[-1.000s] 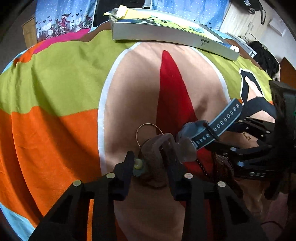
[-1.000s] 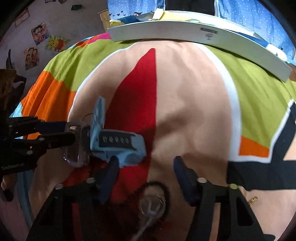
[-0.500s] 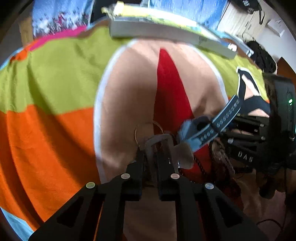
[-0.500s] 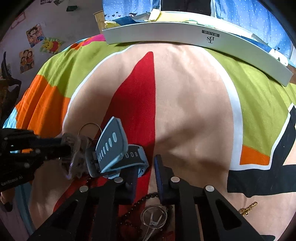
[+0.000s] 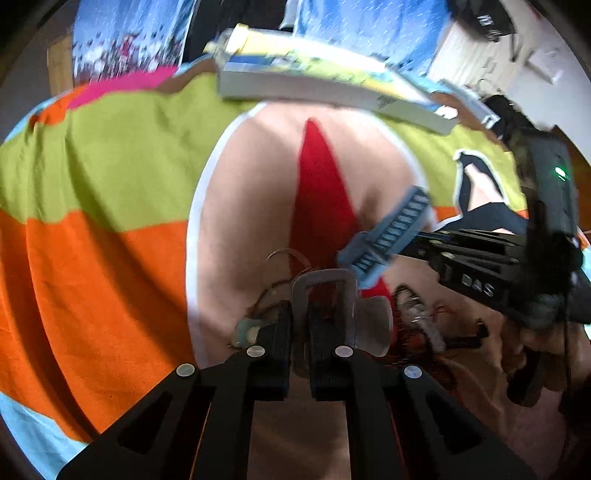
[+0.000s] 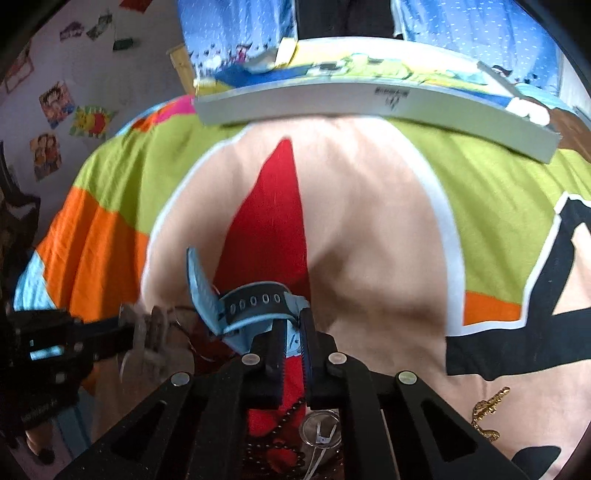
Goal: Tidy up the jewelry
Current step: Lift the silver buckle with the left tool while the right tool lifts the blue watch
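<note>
While a bedspread point(image 5: 110, 229) of orange, green, peach and red covers the bed, the left wrist view shows the left gripper point(image 5: 297, 332) clamped on a translucent grey clip-like piece point(image 5: 325, 291), lifted just above the fabric. Touching it at the right, a blue watch strap point(image 5: 391, 229) with a row of holes stands up at a slant, pinched at its lower end by the right gripper point(image 5: 413, 240), which reaches in from the right edge. A thin wire hoop point(image 5: 286, 254) lies on the peach patch just beyond the clip. A long white box point(image 5: 325, 92) lies across the far side of the bed before blue dotted curtains point(image 5: 369, 33). A second ago the left gripper stood apart around the clip; half a second ago it had closed.

Seen from the right wrist, the right gripper point(image 6: 292, 332) is shut on the watch strap point(image 6: 255, 304), one end of which curls upward at the left. Dark beads point(image 6: 288, 410) and a clear round piece point(image 6: 319, 430) lie beneath it on the red stripe, and a gold chain point(image 6: 487, 410) rests well apart at the right. Cartoon stickers point(image 6: 55, 99) dot the wall at left. One second back this gripper was wide open beside the strap.
</note>
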{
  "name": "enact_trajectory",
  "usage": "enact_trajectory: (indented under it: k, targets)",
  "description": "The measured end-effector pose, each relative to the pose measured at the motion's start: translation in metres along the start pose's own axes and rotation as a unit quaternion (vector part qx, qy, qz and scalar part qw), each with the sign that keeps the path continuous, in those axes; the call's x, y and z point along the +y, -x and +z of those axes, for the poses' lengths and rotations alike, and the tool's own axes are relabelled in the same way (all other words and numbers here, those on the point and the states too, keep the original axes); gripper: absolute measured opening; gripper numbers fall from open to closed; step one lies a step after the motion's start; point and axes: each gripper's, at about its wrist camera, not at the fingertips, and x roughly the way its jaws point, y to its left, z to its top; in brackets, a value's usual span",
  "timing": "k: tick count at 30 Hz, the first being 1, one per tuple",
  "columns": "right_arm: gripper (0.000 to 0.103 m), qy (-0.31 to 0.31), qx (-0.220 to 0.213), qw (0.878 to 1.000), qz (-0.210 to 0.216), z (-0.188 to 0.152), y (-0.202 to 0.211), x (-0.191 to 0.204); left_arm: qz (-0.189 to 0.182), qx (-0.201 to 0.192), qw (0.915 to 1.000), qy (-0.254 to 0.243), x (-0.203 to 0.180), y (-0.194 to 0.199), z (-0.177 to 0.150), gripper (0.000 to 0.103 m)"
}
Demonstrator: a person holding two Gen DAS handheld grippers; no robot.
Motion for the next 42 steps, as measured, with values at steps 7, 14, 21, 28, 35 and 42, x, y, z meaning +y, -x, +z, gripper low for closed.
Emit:
enact_trajectory:
  k: [7,14,21,28,35,42]
  targets:
    - [0.007,-0.062,-0.063,0.996,0.018,0.011,0.036,-0.014,-0.031,-0.064,0.997,0.03,-0.001,0.028,0.002,0.006]
    - [0.006,-0.071,-0.142,0.987,0.024,0.019,0.06,-0.021,0.016,-0.126,0.9904,0.055,0.013,0.051,0.004,0.005]
    - [0.001,-0.124,-0.235,0.962,0.061,0.046,0.085,-0.049,0.022,-0.161,0.9844,0.067,0.003,0.047,0.048,0.005]
    - [0.003,-0.113,-0.165,0.978,0.059,0.046,0.058,-0.066,0.002,-0.151,0.9846,0.088,0.008,0.019,0.072,0.005]
    - [0.036,-0.095,-0.013,0.995,0.026,0.01,0.012,-0.069,0.016,-0.004,0.9935,0.112,0.026,-0.044,0.039,0.005]
    - [0.04,-0.097,0.059,0.993,0.012,-0.017,0.004,-0.074,0.013,0.015,0.9966,0.08,0.013,-0.055,0.043,0.006]
